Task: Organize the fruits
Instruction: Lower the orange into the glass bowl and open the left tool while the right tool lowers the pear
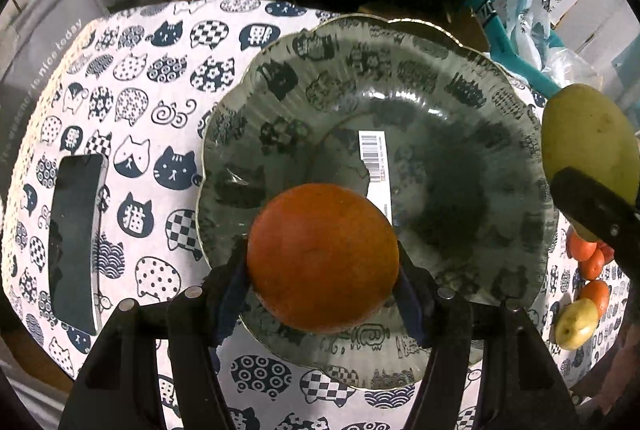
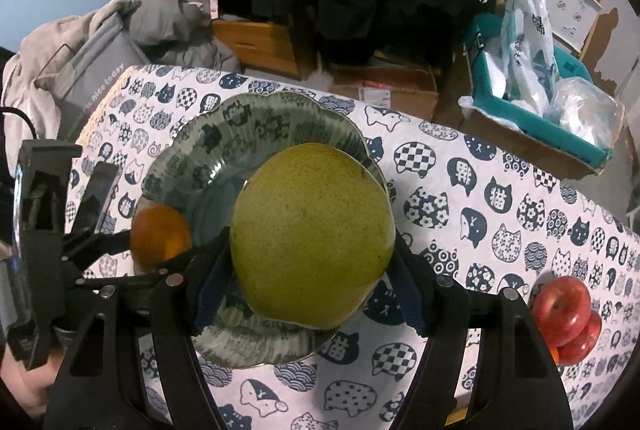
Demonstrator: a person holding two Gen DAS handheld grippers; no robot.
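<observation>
My left gripper (image 1: 323,280) is shut on an orange (image 1: 323,257), held over the near part of a dark glass plate (image 1: 460,133) with a scalloped gilt rim and a barcode sticker. The plate holds no fruit. My right gripper (image 2: 312,280) is shut on a large green pear (image 2: 312,236), held over the near right part of the same plate (image 2: 192,165). From the right wrist view the orange (image 2: 160,236) and the left gripper (image 2: 132,242) show at the left. From the left wrist view the pear (image 1: 588,133) shows at the right edge.
The table wears a white cloth with navy cat prints (image 1: 132,101). A phone (image 1: 76,242) lies left of the plate. Small oranges (image 1: 588,258) and a small yellow-green fruit (image 1: 576,324) lie to the right. Red apples (image 2: 564,314) sit at the right. A teal box (image 2: 532,113) stands behind.
</observation>
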